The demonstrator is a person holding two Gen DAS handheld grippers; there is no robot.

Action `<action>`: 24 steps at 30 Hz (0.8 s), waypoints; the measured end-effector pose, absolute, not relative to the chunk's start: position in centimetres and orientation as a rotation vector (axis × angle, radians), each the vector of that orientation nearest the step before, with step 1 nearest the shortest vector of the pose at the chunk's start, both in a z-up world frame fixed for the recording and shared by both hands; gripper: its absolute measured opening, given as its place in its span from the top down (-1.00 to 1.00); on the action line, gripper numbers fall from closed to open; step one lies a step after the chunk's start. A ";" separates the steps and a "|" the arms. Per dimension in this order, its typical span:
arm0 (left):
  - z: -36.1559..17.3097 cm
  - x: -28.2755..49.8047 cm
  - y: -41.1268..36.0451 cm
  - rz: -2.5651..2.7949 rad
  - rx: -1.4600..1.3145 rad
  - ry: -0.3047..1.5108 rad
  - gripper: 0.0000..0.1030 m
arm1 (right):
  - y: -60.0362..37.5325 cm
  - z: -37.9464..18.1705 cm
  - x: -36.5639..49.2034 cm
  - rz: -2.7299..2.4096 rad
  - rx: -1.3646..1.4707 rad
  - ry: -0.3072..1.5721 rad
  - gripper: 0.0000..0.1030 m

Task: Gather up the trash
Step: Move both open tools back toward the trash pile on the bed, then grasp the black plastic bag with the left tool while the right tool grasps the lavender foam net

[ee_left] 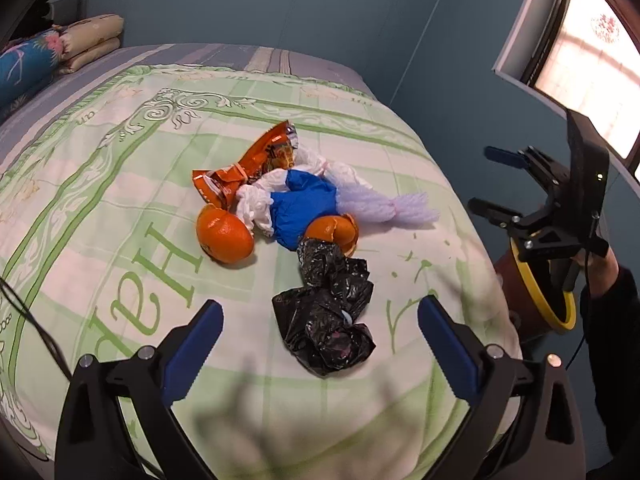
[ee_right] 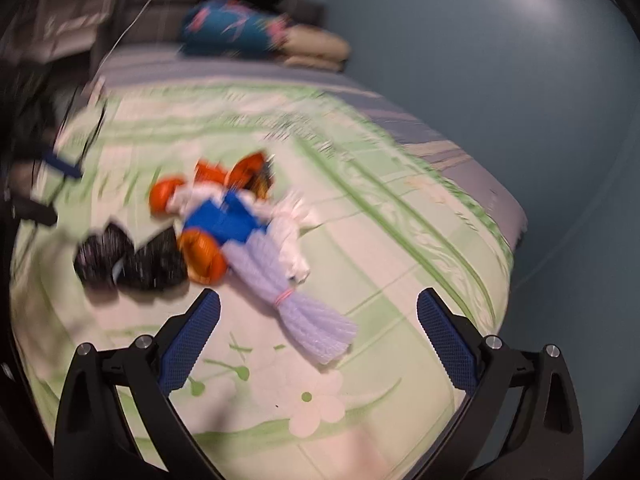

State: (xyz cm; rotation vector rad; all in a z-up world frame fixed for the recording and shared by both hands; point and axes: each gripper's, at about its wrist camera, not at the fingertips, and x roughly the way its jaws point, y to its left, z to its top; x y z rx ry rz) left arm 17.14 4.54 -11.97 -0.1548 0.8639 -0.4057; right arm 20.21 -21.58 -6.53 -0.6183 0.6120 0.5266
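Both grippers are wide open and hold nothing: our left gripper (ee_left: 320,344) hangs just above the crumpled black bag (ee_left: 326,312), which lies between its fingers, and our right gripper (ee_right: 318,344) hovers near the tail of the lilac foam net (ee_right: 296,300) at the bed's edge. The trash sits in one tangled heap on the green-and-white quilt (ee_left: 100,184): orange snack wrapper (ee_left: 256,160), white tissue (ee_left: 260,200), blue wrapper (ee_left: 304,208), a whole mandarin (ee_left: 224,236) and a mandarin peel (ee_left: 336,230) touching the black bag. We see the main risks as these: the bag is thin and slack, so a shallow pinch could catch only a fold and let it slide out, or snag the soft quilt beneath. Lifting it may drag the peel along, and the round mandarin could roll off across the bed. The right wrist view is blurred, so aiming at the net from it is uncertain. No bin is clearly visible, only a yellow-rimmed object (ee_left: 560,304) beside the bed
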 end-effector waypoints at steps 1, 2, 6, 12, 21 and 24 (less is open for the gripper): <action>-12.2 17.4 4.3 -0.415 -0.150 0.871 -0.83 | -21.2 -7.1 20.4 0.543 -0.649 0.623 -0.83; -12.7 17.8 3.9 -0.429 -0.141 0.885 -0.83 | -20.8 -7.9 20.8 0.564 -0.685 0.638 -0.83; -13.8 18.8 2.8 -0.448 -0.116 0.915 -0.83 | -19.5 -10.1 22.2 0.620 -0.773 0.690 -0.80; -15.1 20.1 1.6 -0.470 -0.096 0.943 -0.83 | -18.7 -12.4 24.9 0.654 -0.805 0.772 -0.60; -16.9 21.7 0.0 -0.493 -0.047 0.987 -0.62 | -18.3 -14.1 27.4 0.667 -0.770 0.832 -0.49; -17.6 21.9 -0.2 -0.485 -0.051 1.004 -0.37 | -18.0 -14.7 27.8 0.667 -0.783 0.845 -0.48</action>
